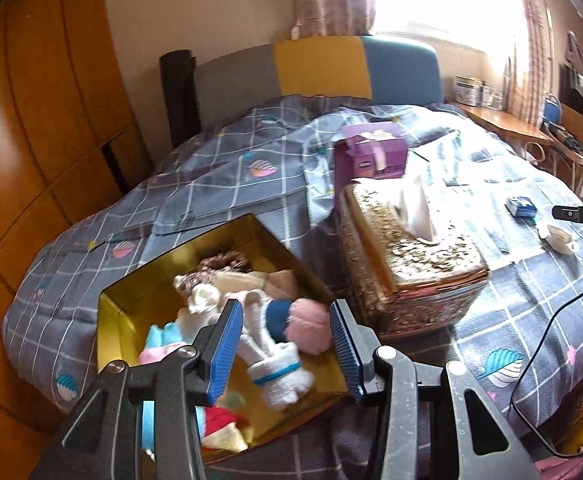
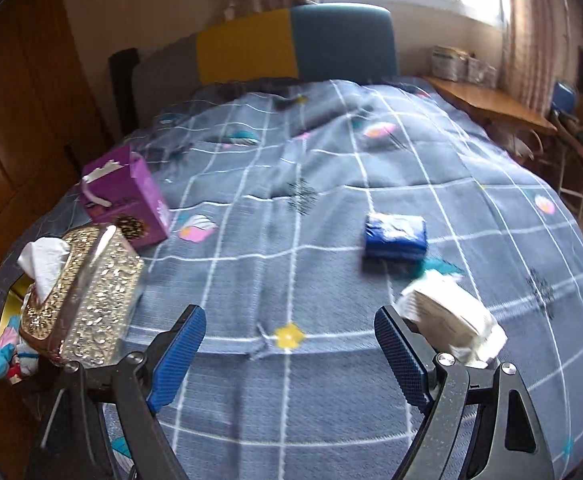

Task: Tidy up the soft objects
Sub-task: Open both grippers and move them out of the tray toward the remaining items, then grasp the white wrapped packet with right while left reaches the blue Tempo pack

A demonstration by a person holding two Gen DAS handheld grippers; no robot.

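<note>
Stowed: soft toys in gold tin on bed. Outstanding: blue tissue pack, white pack. Left hand-held gripper half spread, empty; right hand-held gripper spread wide, empty.

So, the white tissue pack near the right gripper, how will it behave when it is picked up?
The white tissue pack looks soft and crumpled, so it would probably squash between the fingers rather than hold shape. It seems light and should lift easily. Its wrapper looks smooth, so it might slip; it lies flat on the bedspread, so rolling is unlikely.
</note>
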